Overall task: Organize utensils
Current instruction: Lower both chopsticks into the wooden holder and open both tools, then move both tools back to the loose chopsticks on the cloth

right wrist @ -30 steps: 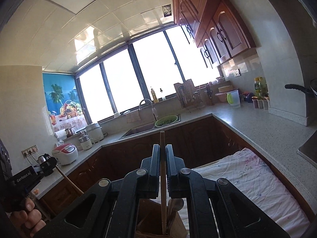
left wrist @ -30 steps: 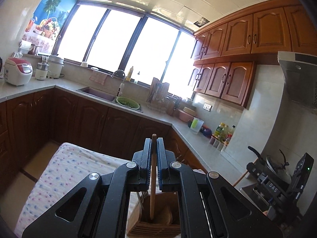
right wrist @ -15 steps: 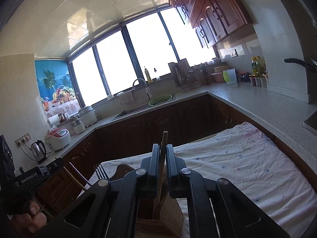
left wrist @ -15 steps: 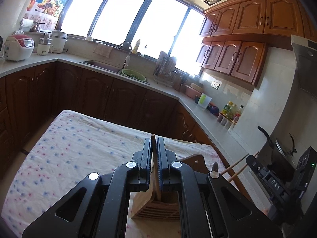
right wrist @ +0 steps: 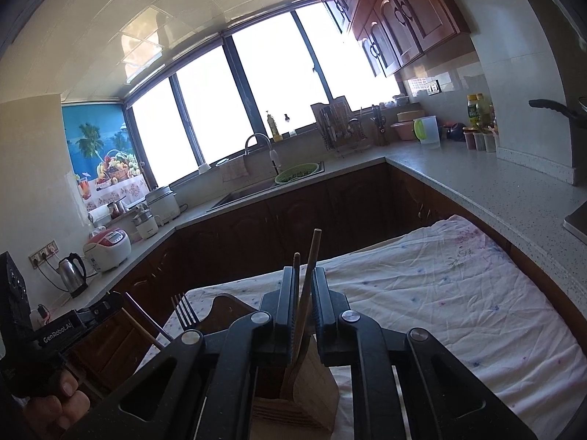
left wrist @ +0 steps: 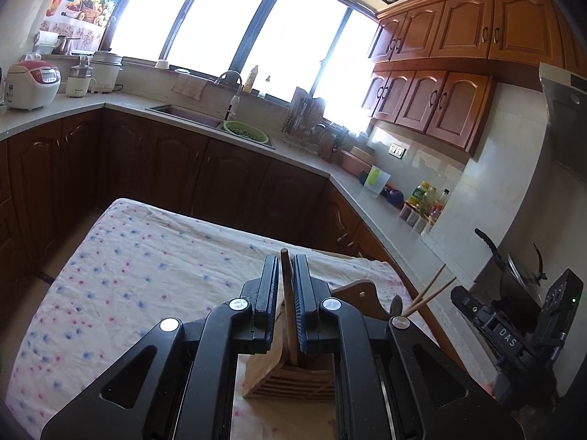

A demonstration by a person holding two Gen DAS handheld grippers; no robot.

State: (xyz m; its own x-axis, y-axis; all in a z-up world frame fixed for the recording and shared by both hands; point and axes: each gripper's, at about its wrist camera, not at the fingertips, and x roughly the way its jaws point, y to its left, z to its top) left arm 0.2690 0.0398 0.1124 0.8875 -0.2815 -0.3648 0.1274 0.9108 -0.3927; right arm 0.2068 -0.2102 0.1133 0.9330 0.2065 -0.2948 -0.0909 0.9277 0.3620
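Note:
A wooden utensil holder (left wrist: pixel 293 374) stands on the flowered cloth, close under both grippers; it also shows in the right wrist view (right wrist: pixel 297 399). My left gripper (left wrist: pixel 285 267) has its jaws slightly parted around a wooden stick (left wrist: pixel 287 293) that stands in the holder. My right gripper (right wrist: pixel 303 278) has its jaws slightly parted too; two wooden sticks (right wrist: pixel 310 275) stand between them, leaning in the holder. A fork (right wrist: pixel 185 310) and chopsticks (left wrist: pixel 429 288) stick up from the holder's far side.
The cloth-covered table (left wrist: pixel 139 267) is ringed by dark cabinets and a stone counter (right wrist: pixel 488 183) with sink, dish rack, bottles and a rice cooker (left wrist: pixel 31 82). Each view shows the other gripper at its edge (left wrist: pixel 513 333), with the left hand (right wrist: pixel 55 399) around its handle.
Both grippers have tilted down towards the table and holder. Their jaws have opened a little, and the sticks now lean loose between them.

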